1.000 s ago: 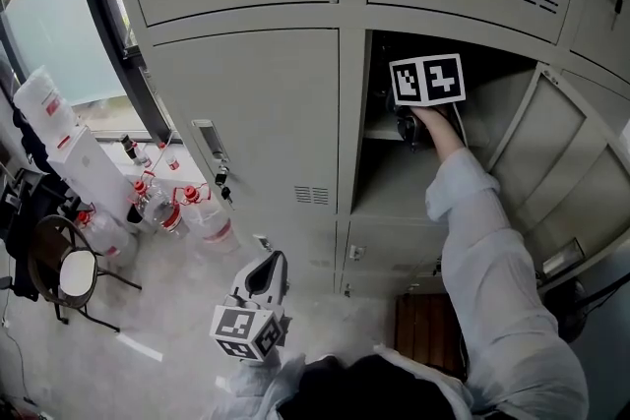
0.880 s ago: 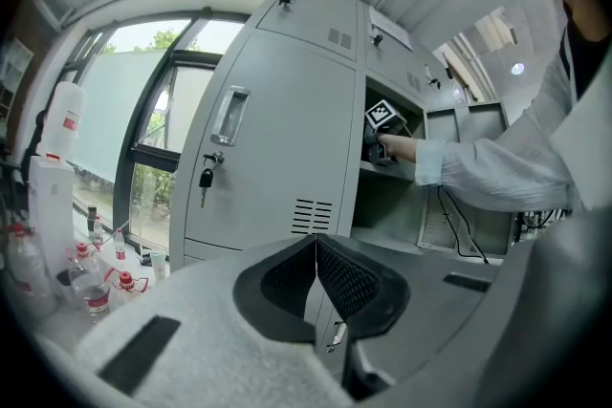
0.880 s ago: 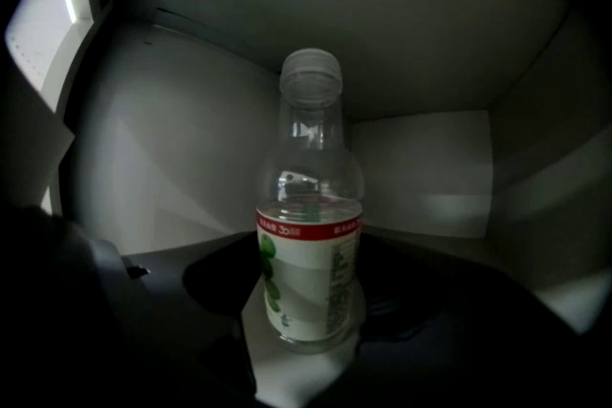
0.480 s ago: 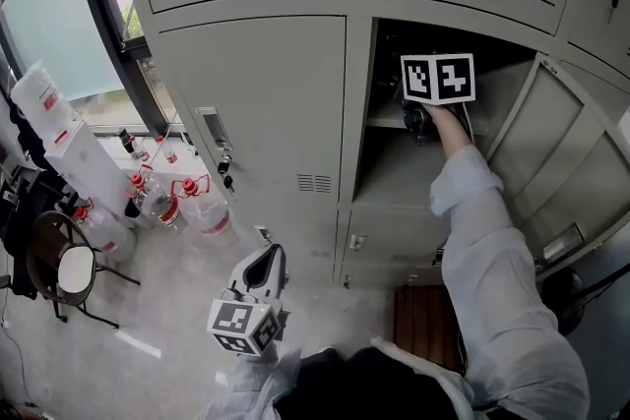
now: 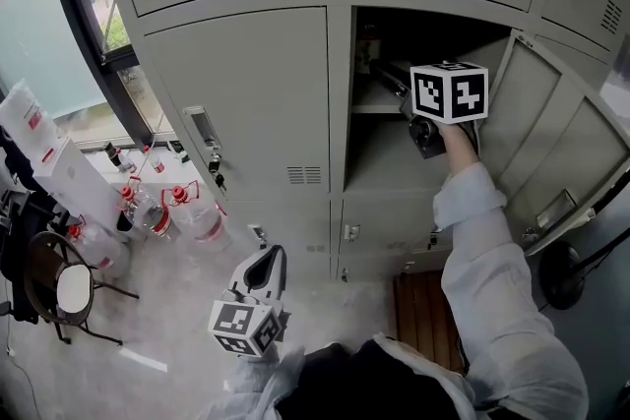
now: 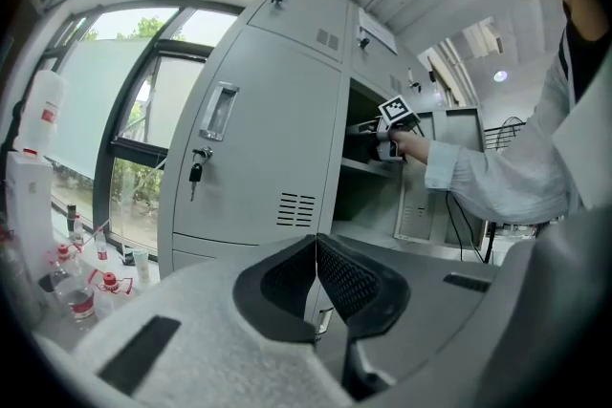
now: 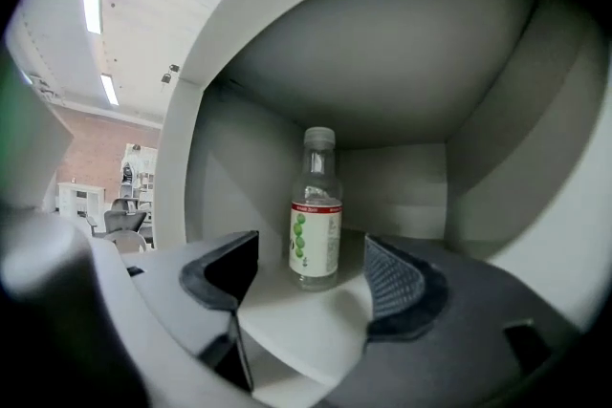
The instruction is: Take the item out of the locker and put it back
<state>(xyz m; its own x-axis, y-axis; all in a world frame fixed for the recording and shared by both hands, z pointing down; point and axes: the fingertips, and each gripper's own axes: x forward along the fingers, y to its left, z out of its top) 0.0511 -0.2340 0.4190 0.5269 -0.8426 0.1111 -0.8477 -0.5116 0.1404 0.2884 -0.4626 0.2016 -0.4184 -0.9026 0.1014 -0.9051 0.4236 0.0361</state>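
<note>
A clear bottle [image 7: 316,210] with a white cap and a green-and-white label stands upright on the shelf inside the open locker [image 5: 394,162]. My right gripper [image 7: 311,296] is at the locker's mouth and points at the bottle. Its jaws have just been opening and stand open. Nothing is between the pads, and the bottle stands a little beyond them. In the head view the right gripper's marker cube [image 5: 449,93] hangs in front of the shelf. My left gripper [image 5: 269,261] hangs low by my body, shut and empty, with its pads [image 6: 335,277] touching.
The locker's door [image 5: 556,143] stands swung out to the right. A closed locker door [image 5: 246,103] with a key in its lock is to the left. Several water bottles [image 5: 192,211] and a round chair [image 5: 59,285] stand on the floor by the window.
My right gripper has drawn back from deep over the shelf to the locker's opening, with no bottle in it. The left gripper has stayed where it was.
</note>
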